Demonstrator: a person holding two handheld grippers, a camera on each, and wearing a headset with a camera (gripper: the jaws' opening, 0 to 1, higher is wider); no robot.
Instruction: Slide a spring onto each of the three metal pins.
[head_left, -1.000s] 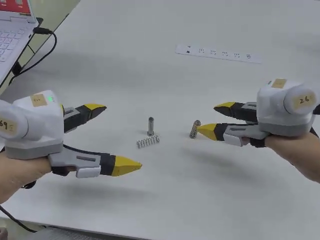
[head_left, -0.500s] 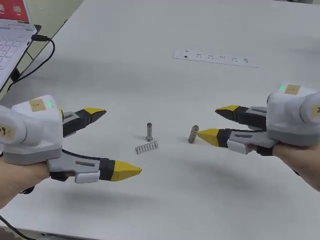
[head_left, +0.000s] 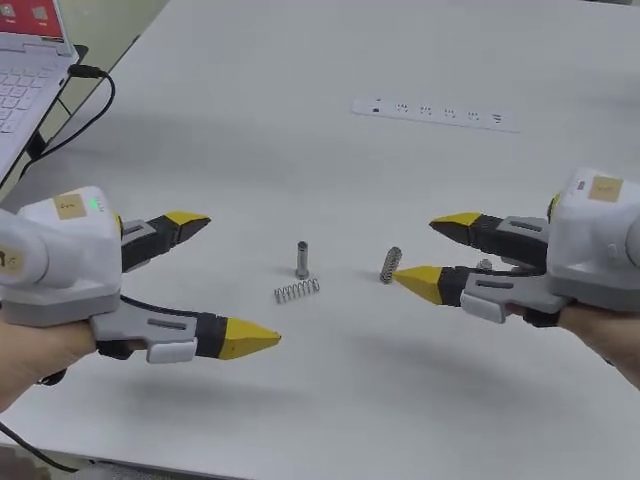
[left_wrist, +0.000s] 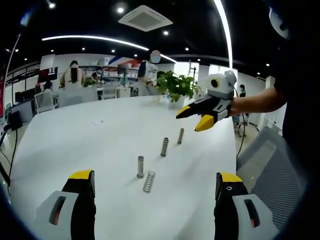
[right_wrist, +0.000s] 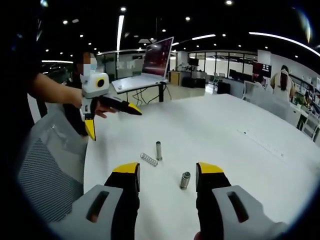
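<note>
A bare metal pin stands upright mid-table, with a loose spring lying just in front of it. To its right stands a pin wearing a spring. A second sprung pin peeks out between the right gripper's jaws. My left gripper hovers open, left of the bare pin. My right gripper is open, its lower tip just right of the sprung pin. The left gripper view shows the bare pin, the loose spring and both sprung pins. In the right gripper view the sprung pin sits between the jaws.
A white power strip lies at the back of the white table. A laptop with a black cable sits off the far left corner. The table's near edge runs along the bottom of the head view.
My right gripper has drawn back to the right, away from the sprung pin, and a second sprung pin now shows behind it. The left gripper has barely moved.
</note>
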